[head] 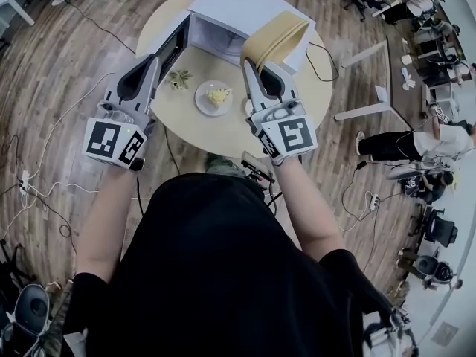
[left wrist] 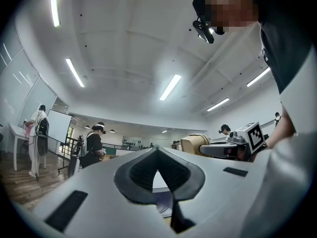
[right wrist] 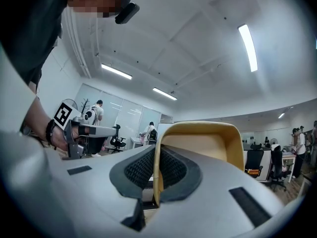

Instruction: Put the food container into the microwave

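Note:
The tan food container hangs tilted in front of the white microwave, above the round table. My right gripper is shut on its rim; in the right gripper view the rim runs between the pads and the tub rises beyond. The microwave's dark door stands open to the left. My left gripper hovers next to that door, shut with nothing in it, its tips meeting.
A white plate with a yellow piece of food lies below the microwave, with a small green sprig to its left. Cables trail over the wooden floor. Desks, chairs and people fill the right side.

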{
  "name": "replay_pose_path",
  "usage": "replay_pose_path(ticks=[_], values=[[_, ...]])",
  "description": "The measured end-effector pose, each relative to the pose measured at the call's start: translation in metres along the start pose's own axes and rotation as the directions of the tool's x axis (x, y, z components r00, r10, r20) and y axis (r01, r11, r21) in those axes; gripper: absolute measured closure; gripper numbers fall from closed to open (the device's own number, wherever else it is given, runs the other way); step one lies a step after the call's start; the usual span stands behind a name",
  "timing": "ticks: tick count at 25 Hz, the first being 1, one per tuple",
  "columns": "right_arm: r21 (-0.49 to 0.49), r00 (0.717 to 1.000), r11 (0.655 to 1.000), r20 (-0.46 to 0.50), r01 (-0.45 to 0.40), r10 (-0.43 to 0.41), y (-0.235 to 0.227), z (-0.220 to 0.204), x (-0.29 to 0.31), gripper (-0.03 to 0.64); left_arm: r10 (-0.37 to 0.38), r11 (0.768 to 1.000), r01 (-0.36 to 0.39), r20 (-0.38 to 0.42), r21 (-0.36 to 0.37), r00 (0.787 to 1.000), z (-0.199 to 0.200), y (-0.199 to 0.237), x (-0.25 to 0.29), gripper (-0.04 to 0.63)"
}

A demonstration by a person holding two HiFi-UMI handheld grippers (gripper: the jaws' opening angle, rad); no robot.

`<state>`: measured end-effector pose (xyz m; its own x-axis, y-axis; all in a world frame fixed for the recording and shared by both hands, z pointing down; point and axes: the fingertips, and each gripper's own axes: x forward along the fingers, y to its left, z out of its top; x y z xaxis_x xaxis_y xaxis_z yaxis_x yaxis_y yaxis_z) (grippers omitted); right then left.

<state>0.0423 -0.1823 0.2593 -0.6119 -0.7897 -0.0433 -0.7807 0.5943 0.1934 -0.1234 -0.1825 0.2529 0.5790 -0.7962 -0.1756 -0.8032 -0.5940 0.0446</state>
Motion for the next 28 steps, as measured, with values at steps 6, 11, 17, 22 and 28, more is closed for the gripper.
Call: replay_pose_path(ticks=[6,11,17,22,28], values=[[-0.022,0.997,0.998,-0.042,-0.065,0.064,-0.011,-0.014,0.027,0.592,0.015,1.0,-0.015,-0.009,-0.026,1.0,-0.012,0.009,0.019,0.577],[-0.052,0.992,0.992,-0.061,-0.116,0.113,-0.008,-0.024,0.047,0.592,0.031,0.998,-0.033,-0.025,-0.055,0.999,-0.031,0.014,0.025,0.577],[-0.091,0.968,0.978,-0.187,-0.187,0.167,-0.005,-0.059,0.063,0.592,0.045,0.993,-0.049,-0.041,-0.103,0.998,-0.053,0.012,0.029,0.577],[-0.128,0.942,0.955,-0.242,-0.267,0.231,0.001,-0.079,0.08,0.592,0.048,0.992,-0.054,-0.052,-0.113,0.997,-0.064,0.01,0.032,0.577],[-0.171,0.893,0.907,-0.32,-0.384,0.318,0.018,-0.105,0.097,0.592,0.053,0.989,-0.063,-0.078,-0.133,0.996,-0.078,0.005,0.034,0.577]])
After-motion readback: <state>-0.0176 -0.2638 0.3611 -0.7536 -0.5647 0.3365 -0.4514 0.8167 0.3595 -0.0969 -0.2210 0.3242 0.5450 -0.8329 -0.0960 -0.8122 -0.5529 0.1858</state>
